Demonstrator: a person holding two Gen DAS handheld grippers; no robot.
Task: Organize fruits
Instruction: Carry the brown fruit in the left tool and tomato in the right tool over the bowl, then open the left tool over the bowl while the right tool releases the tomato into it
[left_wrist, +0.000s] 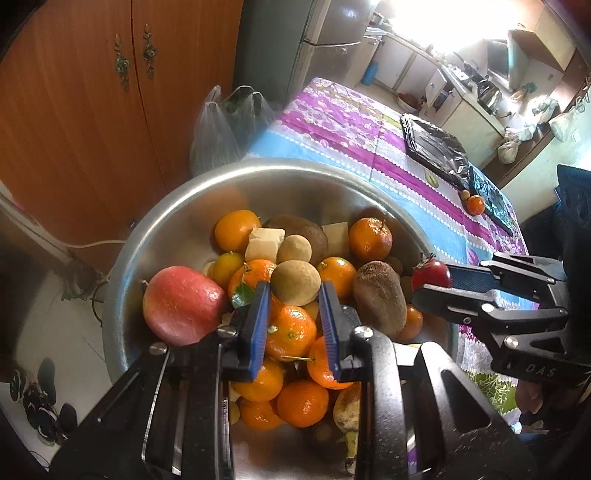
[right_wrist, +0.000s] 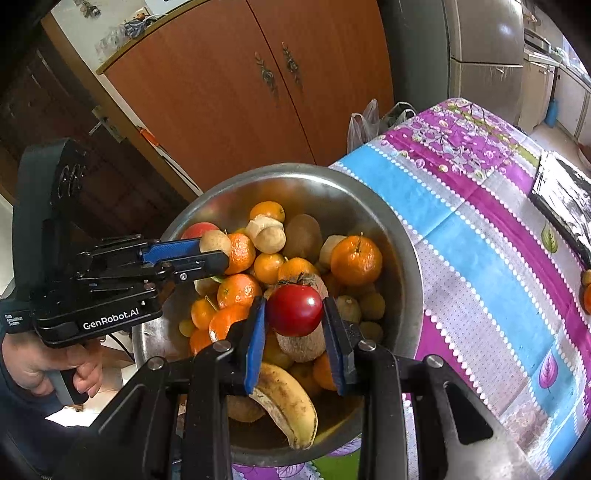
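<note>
The red fruit (right_wrist: 294, 309), small, glossy and with a dark stalk on top, is pinched between the two blue fingers of the right gripper (right_wrist: 293, 325) and hangs over the near right part of the metal bowl (right_wrist: 402, 236), clear of the heap below as far as the right wrist view shows. The bowl stands at the near left corner of the table (right_wrist: 480, 236), which is covered with a patterned cloth, and it holds a mixed pile: many oranges (right_wrist: 356, 260), brown kiwis (left_wrist: 380, 297), a pink-red apple (left_wrist: 183, 304) at the left, pale round fruits (left_wrist: 295, 282) and a spotted banana (right_wrist: 291, 402) at the near edge. The left gripper (left_wrist: 293, 306) is spread, holds nothing, and is poised low over the pile with a pale round fruit just beyond its tips. Judgement: the fruit is carried high so that it clears the rim and the heap; whether it is arriving or leaving cannot be told. Far along the table a lone orange (left_wrist: 475, 205) with a small brown fruit beside it lies next to a dark foil-lined tray (left_wrist: 434, 146), so sorting appears unfinished. Risk: the pile is loose and could roll if nudged.
</note>
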